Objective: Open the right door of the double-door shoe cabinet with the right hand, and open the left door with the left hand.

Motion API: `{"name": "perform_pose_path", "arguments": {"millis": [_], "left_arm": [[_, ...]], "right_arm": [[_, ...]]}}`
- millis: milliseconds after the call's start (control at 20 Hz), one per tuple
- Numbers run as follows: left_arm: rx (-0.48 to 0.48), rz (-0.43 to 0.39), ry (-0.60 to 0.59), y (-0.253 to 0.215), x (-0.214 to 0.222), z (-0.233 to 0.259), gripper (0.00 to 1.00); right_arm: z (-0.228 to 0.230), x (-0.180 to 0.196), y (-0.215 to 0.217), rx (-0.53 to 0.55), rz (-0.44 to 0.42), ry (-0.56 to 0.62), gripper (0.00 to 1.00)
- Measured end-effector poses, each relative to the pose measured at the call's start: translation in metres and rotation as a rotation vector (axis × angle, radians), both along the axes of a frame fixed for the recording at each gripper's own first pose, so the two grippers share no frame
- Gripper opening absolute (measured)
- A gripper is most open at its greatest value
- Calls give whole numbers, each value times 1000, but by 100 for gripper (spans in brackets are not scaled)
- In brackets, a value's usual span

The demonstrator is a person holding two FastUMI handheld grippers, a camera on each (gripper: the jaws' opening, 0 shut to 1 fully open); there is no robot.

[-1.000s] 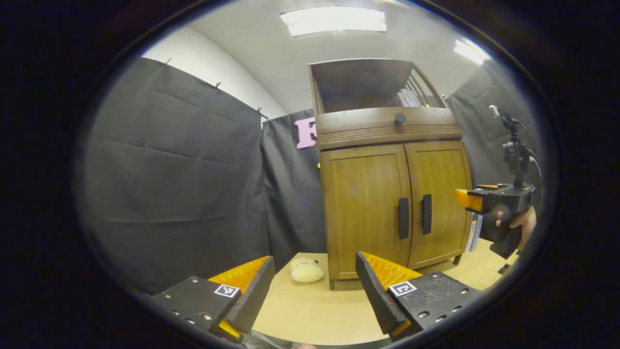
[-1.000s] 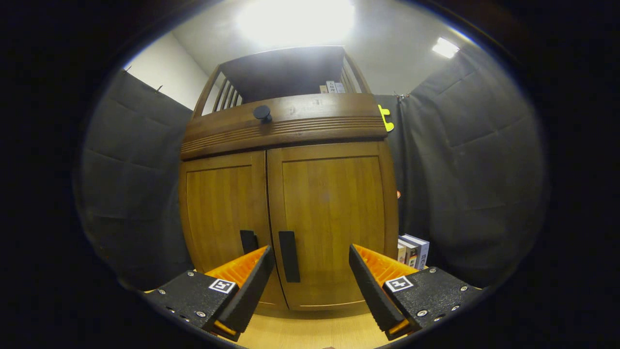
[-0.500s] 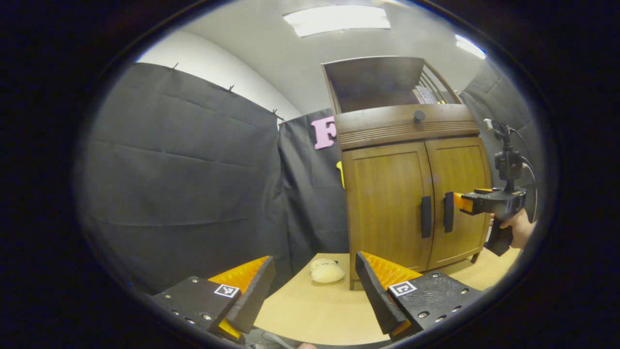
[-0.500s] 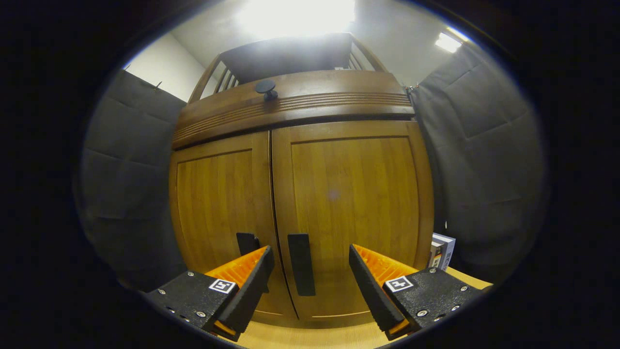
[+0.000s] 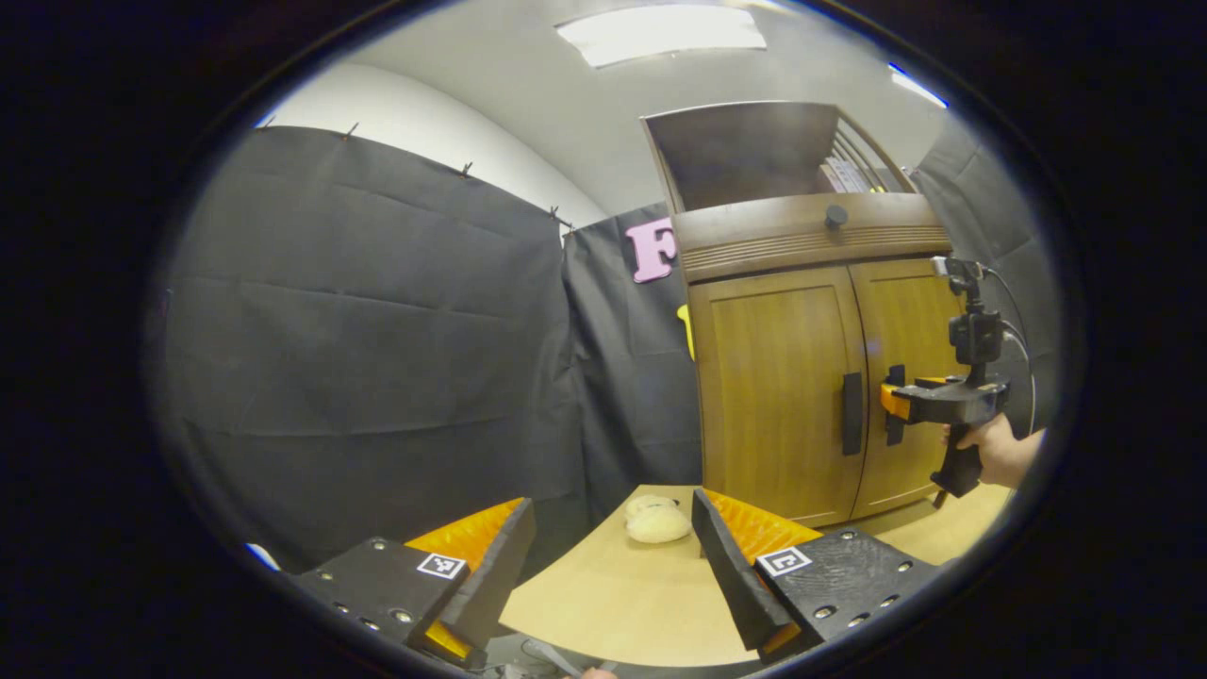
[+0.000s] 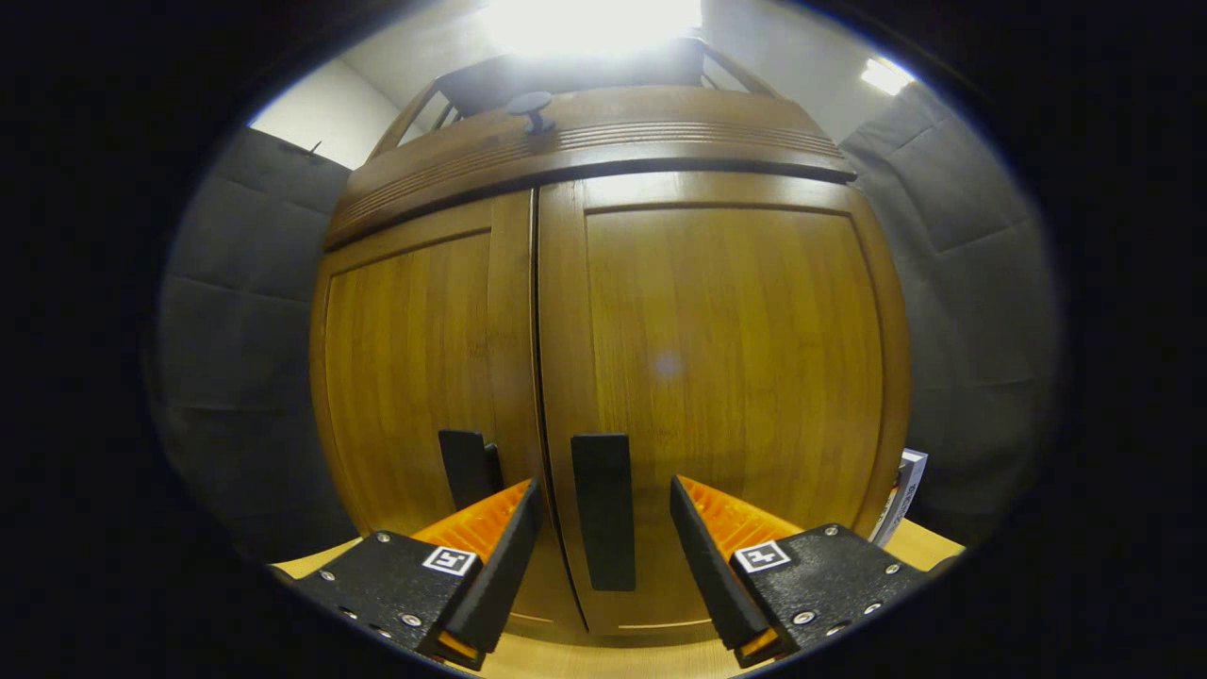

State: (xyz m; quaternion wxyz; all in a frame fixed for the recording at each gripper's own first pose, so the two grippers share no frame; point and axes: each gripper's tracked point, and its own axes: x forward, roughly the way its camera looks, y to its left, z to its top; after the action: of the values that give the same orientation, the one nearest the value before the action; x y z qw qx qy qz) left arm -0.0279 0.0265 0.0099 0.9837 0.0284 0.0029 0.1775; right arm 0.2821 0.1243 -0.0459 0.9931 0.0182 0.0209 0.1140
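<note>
In the right gripper view, the right gripper is nearest, its jaws spread wide with one finger on either side of the right door's handle, a dark upright bar; neither finger visibly presses on it. Just behind stands the shoe cabinet, warm brown wood with vertical grain. Its right door and left door are both closed, meeting at a thin dark seam. The left door's handle is a matching dark bar just across that seam, partly hidden behind the gripper's left finger. Above the doors runs a ribbed wooden band with a round dark knob.

In the left gripper view, the left gripper sits low over the light wooden table, jaws released and holding nothing. Past its fingers a pale, soft-looking lump lies on the table near the cabinet's left front corner. Open tabletop lies between this gripper and the cabinet, which stands at the table's far right. Farther off, a hand holds the other gripper up at the handles. Black cloth walls the booth close behind and beside the cabinet.
</note>
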Motion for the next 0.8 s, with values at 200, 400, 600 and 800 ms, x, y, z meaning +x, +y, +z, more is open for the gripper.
{"name": "perform_pose_path", "arguments": {"millis": [200, 400, 600, 800], "left_arm": [[-2, 5, 1, 0, 0, 0, 96], [-24, -13, -4, -1, 2, -3, 100], [-15, -24, -30, -1, 0, 4, 95], [-8, -33, -32, -2, -1, 6, 100]], "right_arm": [[-16, 11, 4, 17, 12, 40, 66], [-19, 18, 6, 58, 4, 63, 53], [-21, 15, 4, 8, 0, 73, 30], [-19, 4, 2, 19, 3, 86, 20]]}}
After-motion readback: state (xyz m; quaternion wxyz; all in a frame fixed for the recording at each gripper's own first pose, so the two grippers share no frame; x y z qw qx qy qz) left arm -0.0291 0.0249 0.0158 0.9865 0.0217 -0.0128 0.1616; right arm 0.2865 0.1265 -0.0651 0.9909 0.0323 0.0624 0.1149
